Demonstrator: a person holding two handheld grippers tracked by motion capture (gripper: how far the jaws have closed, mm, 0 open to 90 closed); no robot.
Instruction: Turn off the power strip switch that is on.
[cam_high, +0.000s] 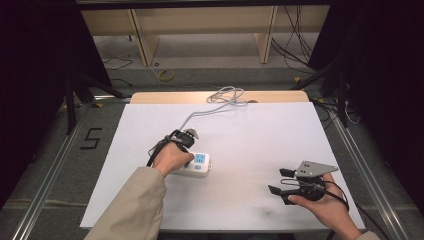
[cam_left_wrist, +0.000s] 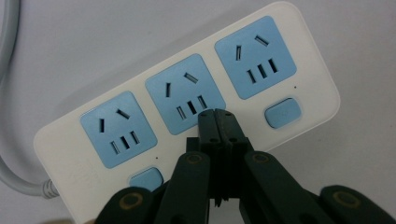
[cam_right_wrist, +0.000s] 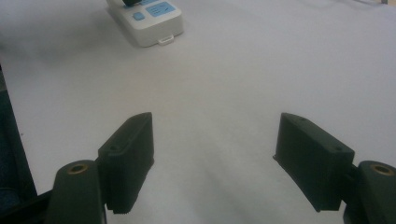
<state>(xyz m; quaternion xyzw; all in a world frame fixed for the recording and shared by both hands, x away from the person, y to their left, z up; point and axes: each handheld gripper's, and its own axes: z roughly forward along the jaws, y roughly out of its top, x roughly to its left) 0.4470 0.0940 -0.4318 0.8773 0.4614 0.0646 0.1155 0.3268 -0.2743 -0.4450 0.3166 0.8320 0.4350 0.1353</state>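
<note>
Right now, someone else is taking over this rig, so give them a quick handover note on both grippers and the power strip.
Left gripper: shut, empty, tips at the middle socket of the white power strip, above the strip's middle switch area; contact can't be confirmed.
Right gripper: open, empty, resting over bare table at the right, well away from the strip.
Strip lies flat, cable trailing to the far edge.
Two blue switches visible; nothing plugged in. Any pressing remains to be confirmed.

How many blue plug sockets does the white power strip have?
3, in a row along the white plastic power strip: one blue socket at the cable end, one in the middle, one at the far end. None looks hidden.
</note>
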